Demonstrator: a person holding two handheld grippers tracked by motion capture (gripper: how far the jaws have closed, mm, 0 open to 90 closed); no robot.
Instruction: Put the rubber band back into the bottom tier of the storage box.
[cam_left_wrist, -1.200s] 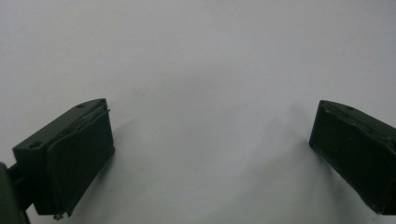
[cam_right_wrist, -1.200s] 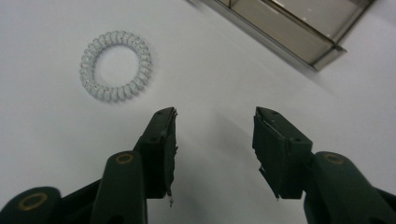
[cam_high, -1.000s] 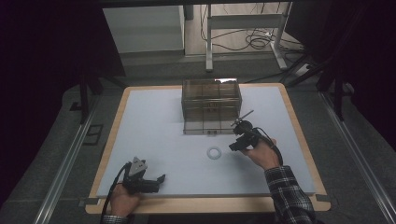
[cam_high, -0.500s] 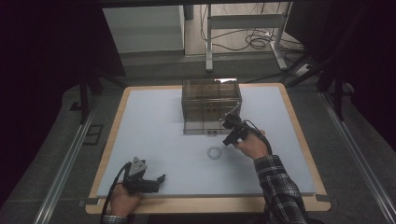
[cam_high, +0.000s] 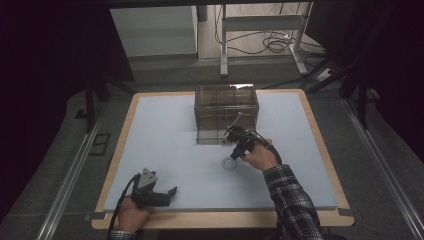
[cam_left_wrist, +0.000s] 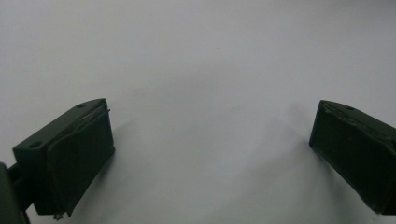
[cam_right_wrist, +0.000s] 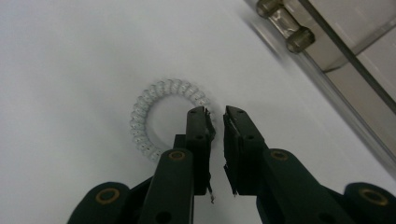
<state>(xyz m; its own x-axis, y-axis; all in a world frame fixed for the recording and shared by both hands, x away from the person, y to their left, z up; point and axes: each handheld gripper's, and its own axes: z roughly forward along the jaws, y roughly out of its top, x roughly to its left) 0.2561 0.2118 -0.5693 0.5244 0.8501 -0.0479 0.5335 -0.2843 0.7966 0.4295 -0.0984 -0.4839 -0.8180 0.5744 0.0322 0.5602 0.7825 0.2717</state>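
A clear coiled hair tie (cam_right_wrist: 159, 116) lies flat on the white tabletop (cam_high: 165, 130), a little toward the near edge from the open front of the smoky transparent organizer box (cam_high: 226, 107) that stands at the middle of the far edge. The right gripper (cam_right_wrist: 215, 114) hangs directly over it, pointing down, its jaws having just been closing and now almost together with only a thin slit left; nothing shows between the pads (cam_right_wrist: 200, 123). In the right gripper view the tips sit at the side of the ring nearest the box, so the open middle of the tie lies away from the box relative to the tips. In the high view the tie (cam_high: 229, 163) sits just beside the right hand (cam_high: 260, 157), making this by far the nearer hand. The left gripper (cam_high: 159, 195) rests well apart near the tabletop's near-left corner, jaws spread wide over bare surface and holding nothing. Picking up the ring likely means reopening and straddling its coil.
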